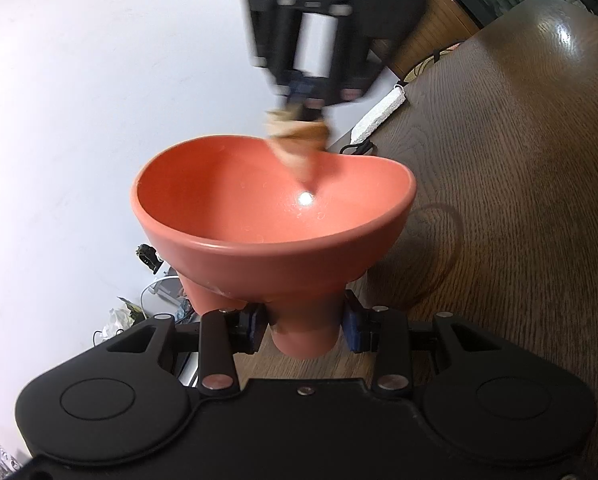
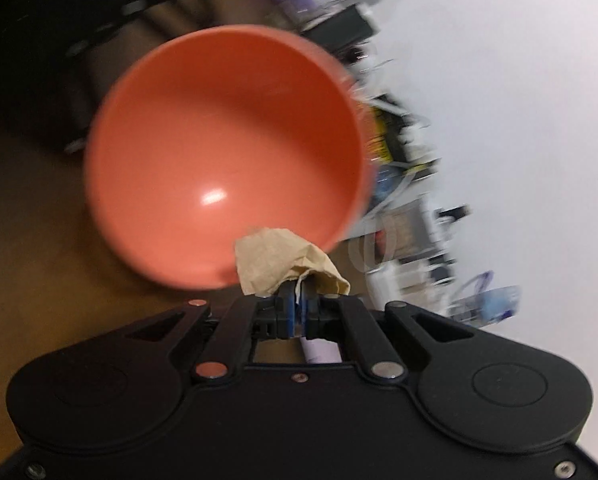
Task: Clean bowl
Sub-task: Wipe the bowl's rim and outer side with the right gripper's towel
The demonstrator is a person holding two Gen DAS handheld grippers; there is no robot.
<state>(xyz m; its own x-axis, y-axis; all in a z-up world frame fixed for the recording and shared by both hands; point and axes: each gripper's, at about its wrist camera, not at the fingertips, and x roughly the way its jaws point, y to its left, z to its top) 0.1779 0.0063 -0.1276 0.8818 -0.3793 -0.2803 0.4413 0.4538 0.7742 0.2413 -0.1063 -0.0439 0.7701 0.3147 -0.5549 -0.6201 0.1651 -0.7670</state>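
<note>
An orange bowl (image 1: 259,208) with stubby legs is held up off the wooden table; my left gripper (image 1: 305,330) is shut on one of its legs, blue pads on either side. A few water drops show on its inside. My right gripper (image 1: 305,98) comes in from above, blurred, shut on a crumpled brown paper towel (image 1: 297,136) whose tip dips over the far rim into the bowl. In the right wrist view the paper towel (image 2: 283,262) sticks out of the shut right gripper (image 2: 299,306) at the near rim of the bowl (image 2: 227,160), which faces the camera.
A dark wooden table (image 1: 499,200) lies below and to the right. A white textured pad (image 1: 379,114) lies at its far edge. A white wall fills the left. Cluttered items (image 2: 411,216) stand along the wall in the right wrist view.
</note>
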